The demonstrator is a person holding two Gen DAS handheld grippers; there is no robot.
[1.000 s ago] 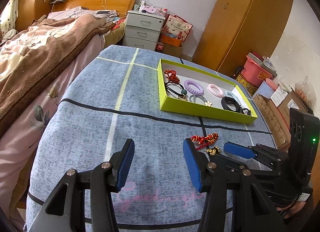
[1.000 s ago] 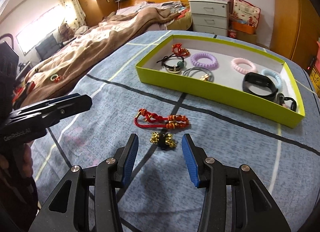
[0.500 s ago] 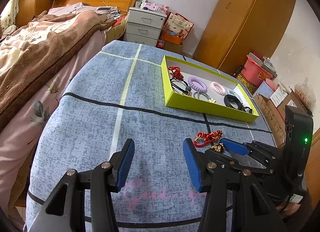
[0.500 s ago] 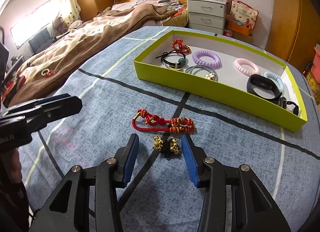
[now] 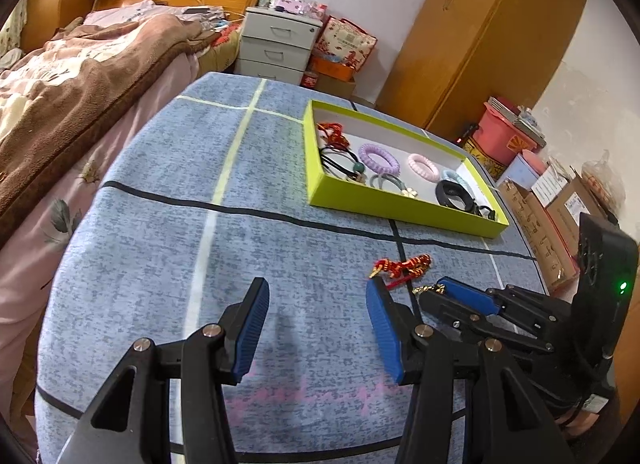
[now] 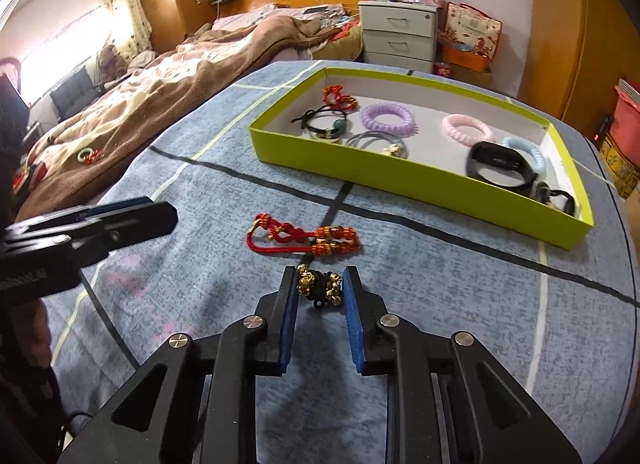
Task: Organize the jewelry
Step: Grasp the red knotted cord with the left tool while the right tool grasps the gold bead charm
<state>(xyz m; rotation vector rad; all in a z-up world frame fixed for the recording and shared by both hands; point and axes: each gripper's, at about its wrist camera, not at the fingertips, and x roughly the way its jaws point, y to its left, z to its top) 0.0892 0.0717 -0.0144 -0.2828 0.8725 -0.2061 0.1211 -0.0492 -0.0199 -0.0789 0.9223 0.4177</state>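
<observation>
My right gripper (image 6: 320, 284) has its blue pads closed against both sides of a small black-and-gold bead bracelet (image 6: 319, 287) lying on the blue-grey cloth. A red cord bracelet with gold beads (image 6: 304, 239) lies just beyond it; it also shows in the left wrist view (image 5: 400, 266). My left gripper (image 5: 316, 304) is open and empty, hovering over the cloth to the left of the right gripper (image 5: 444, 290). The yellow-green box (image 6: 400, 174) at the back holds several hair ties and bracelets.
The table (image 5: 160, 224) is covered with a blue-grey cloth with black and pale lines. A bed with a brown blanket (image 6: 160, 96) lies on the left. A white nightstand (image 5: 280, 44), wardrobe and cardboard boxes (image 5: 560, 216) stand beyond the table.
My right gripper moved forward to the black-and-gold bracelet and closed from wide open onto it. My left gripper stayed open, shifting only slightly.
</observation>
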